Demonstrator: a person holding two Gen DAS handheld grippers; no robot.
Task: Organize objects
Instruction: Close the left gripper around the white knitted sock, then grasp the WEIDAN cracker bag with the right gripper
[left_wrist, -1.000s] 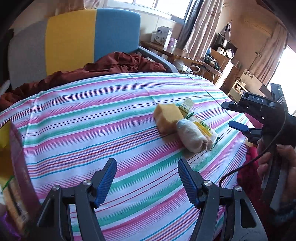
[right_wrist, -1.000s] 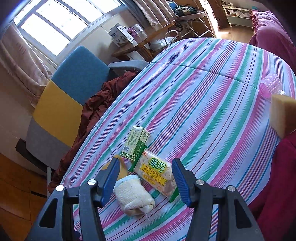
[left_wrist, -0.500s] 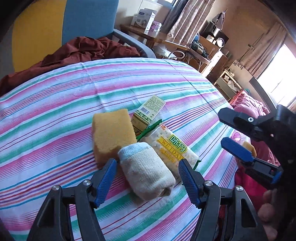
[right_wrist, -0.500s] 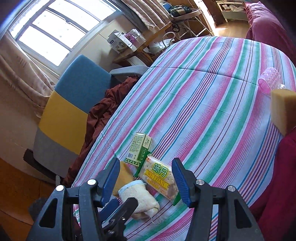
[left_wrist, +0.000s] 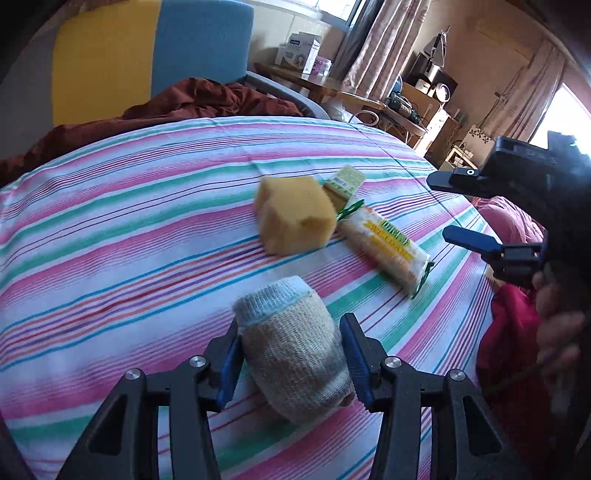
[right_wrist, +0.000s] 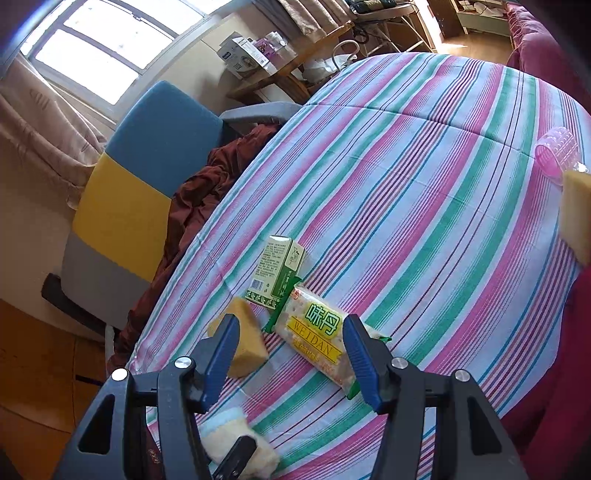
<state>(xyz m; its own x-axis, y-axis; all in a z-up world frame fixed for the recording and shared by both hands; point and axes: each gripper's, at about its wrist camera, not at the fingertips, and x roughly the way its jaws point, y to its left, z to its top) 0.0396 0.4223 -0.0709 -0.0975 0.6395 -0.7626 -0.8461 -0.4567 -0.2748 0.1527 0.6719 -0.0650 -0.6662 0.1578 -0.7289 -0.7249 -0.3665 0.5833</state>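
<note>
Looking across the striped worktop (left_wrist: 110, 229), I am taking the yellow sponge (left_wrist: 295, 214) as my landmark. Beyond the worktop, past the sponge, a blue and yellow chair (left_wrist: 147, 55) is carrying a dark red cloth (left_wrist: 192, 103). The cracker packet (left_wrist: 384, 245) is lying just to the right of the sponge, and the green carton (left_wrist: 341, 182) is sitting behind the sponge's right corner, touching it. Nearer to me than the sponge, well apart from it, the rolled sock (left_wrist: 291, 350) is lying between the fingers of my left claw (left_wrist: 291, 362), whose jaws are closing; the pads are meeting its sides. My right claw (right_wrist: 291, 354) is hanging over the sponge and packet, standing moderately open and gripping nothing. A pink roller (right_wrist: 556, 155) is lying far across the worktop from the sponge.
</note>
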